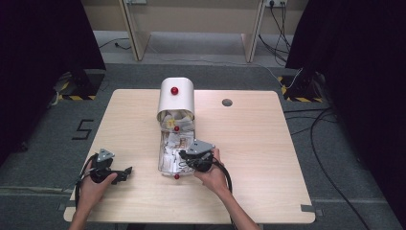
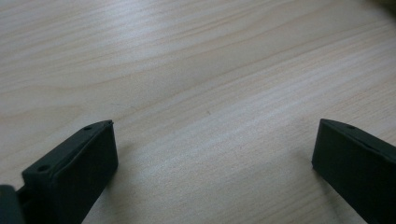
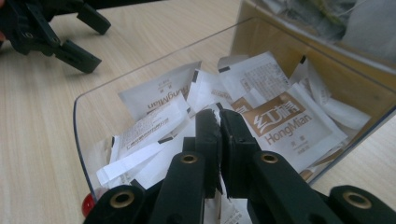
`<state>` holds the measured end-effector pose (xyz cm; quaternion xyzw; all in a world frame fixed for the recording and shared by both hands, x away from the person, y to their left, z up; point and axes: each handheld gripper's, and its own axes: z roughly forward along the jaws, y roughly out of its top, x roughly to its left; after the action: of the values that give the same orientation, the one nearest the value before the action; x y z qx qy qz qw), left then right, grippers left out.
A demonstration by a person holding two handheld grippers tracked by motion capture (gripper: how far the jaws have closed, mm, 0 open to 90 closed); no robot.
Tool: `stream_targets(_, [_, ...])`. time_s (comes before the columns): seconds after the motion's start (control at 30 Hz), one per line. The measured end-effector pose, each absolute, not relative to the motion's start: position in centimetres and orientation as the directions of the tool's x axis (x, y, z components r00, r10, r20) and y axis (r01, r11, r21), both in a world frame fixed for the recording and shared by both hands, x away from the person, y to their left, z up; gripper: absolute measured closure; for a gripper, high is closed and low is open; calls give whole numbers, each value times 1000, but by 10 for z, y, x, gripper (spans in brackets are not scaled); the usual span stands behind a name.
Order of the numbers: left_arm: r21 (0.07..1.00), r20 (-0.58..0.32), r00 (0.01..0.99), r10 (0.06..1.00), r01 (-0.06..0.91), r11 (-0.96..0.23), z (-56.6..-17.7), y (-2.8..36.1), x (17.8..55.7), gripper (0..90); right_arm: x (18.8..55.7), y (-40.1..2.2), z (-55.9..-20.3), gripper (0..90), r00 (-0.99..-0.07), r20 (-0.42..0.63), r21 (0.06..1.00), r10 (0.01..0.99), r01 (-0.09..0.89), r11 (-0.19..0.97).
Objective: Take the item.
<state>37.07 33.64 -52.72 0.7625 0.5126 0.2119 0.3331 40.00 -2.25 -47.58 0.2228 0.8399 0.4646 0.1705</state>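
The right tongs (image 3: 219, 122) are squeezed tight on a thin white packet (image 3: 223, 205) in the clear tray (image 3: 81, 140), mid-bench. Lift slowly and straight up so the other packets stay put. The left tongs (image 2: 212, 140) are wide open, holding nothing, over the bench (image 2: 196, 60).

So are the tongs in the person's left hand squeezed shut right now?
No, the left tongs stand wide open, with bare wooden table showing between the two black jaws and nothing held.
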Motion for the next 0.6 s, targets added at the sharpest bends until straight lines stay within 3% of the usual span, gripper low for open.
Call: stream_targets(0.6, [725,-18,385,923,640,-252,-527,336,371,0,395,-31,-460,871,-836,-84,888,542,185,422])
